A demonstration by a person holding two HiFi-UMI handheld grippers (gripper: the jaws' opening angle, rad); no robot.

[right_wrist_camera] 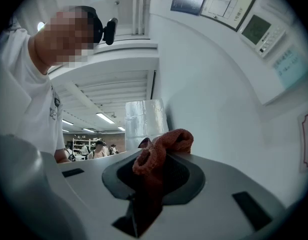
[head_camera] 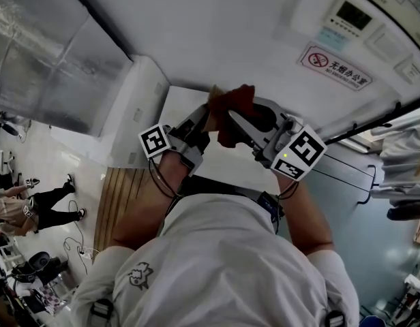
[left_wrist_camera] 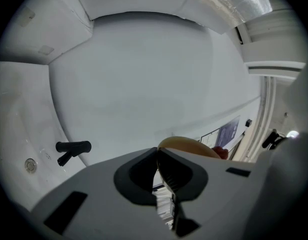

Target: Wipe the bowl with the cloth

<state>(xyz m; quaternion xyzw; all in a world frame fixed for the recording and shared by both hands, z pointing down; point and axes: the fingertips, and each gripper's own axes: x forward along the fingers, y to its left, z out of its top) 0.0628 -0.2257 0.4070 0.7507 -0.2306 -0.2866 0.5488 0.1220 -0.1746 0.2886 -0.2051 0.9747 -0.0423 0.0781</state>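
In front of the white wall (head_camera: 217,33), the tan bowl (left_wrist_camera: 189,145) hangs in mid-air, its rim pinched in the left claw (left_wrist_camera: 158,151). Just beside it the red cloth (right_wrist_camera: 169,140) sits bunched, clamped in the right claw (right_wrist_camera: 150,153). Both forearms reach forward, the claws angled in toward each other.

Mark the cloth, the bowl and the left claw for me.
cloth (right_wrist_camera: 164,144): right gripper view, bunched top fold.
bowl (left_wrist_camera: 186,144): left gripper view, tan outer curve.
left claw (left_wrist_camera: 158,151): left gripper view, where its tips meet.
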